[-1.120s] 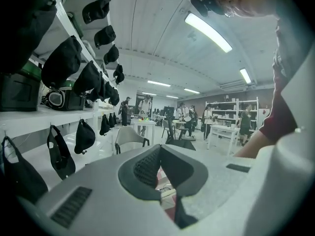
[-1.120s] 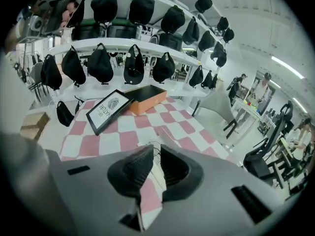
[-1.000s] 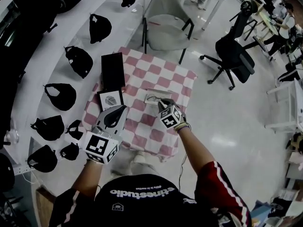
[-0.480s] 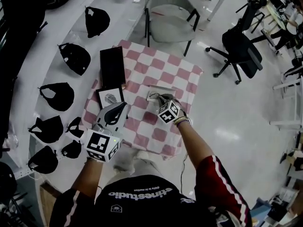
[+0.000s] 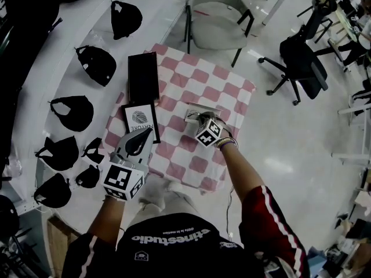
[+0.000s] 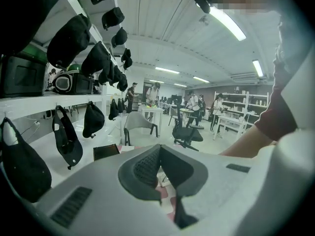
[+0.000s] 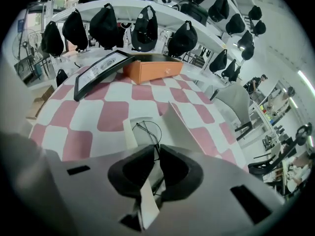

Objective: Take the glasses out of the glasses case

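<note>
Found the glasses case (image 5: 196,110) lying open near the middle of the bench (image 5: 200,77), on a pink and white checked cloth, with its white lid (image 7: 184,127) tilted up. Found the glasses (image 7: 147,130) inside the case: a thin dark wire frame, one round rim showing in the right gripper view, the rest hidden behind the gripper.

Held the right gripper (image 7: 156,156) low over the case, jaws drawn nearly together, with a thin wire of the frame running down between the pads. Judged it as pinched on that wire, though hard to confirm with so fine a thing. Noted also a white strip of the case passing under the same jaws, maybe caught as well.

Held the left gripper (image 5: 145,138) in the air over the near left part of the bench, near a framed fingerprint card (image 5: 141,120), jaws together with nothing between them, well apart from the case.

Judged the glasses very light, springy and easy to bend, with lenses easy to scratch. Better to take hold at the bridge or on an arm close to its hinge, with little pressure, and to lift straight up. Judged the case light too and likely to rise with the frame, so worth pinning its wall down with the left gripper.
</note>
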Action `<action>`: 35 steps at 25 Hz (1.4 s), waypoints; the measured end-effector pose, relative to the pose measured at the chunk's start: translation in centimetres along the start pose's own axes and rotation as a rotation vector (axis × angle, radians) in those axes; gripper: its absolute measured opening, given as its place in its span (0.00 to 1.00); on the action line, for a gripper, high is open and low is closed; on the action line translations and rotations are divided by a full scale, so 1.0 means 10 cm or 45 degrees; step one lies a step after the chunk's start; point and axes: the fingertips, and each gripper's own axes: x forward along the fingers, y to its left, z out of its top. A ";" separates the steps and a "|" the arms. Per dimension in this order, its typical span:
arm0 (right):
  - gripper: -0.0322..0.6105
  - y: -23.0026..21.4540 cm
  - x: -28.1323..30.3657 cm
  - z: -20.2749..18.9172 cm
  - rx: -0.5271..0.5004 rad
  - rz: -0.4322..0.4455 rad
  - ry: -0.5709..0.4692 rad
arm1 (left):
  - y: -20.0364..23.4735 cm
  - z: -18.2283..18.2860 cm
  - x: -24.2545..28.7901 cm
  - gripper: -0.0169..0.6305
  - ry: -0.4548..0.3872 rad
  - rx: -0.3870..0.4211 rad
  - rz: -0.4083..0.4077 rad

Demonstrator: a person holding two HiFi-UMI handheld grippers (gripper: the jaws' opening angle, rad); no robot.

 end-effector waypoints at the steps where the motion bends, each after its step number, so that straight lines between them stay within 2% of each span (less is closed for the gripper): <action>1: 0.11 -0.02 0.02 -0.01 -0.011 0.001 0.013 | 0.01 0.00 -0.01 0.03 -0.001 -0.002 0.004; 9: 0.09 -0.04 0.13 -0.08 -0.129 0.023 0.099 | 0.08 0.00 -0.09 0.03 -0.010 -0.024 0.038; 21: 0.06 -0.01 -0.07 0.01 -0.256 0.036 0.027 | 0.04 0.04 -0.16 0.03 -0.021 -0.024 0.054; 26: 0.06 -0.05 -0.16 -0.01 -0.293 -0.025 0.012 | -0.02 0.10 -0.22 0.03 -0.033 -0.013 0.051; 35: 0.06 -0.09 -0.41 0.12 -0.268 -0.113 -0.037 | -0.07 0.18 -0.43 0.03 -0.052 0.008 0.053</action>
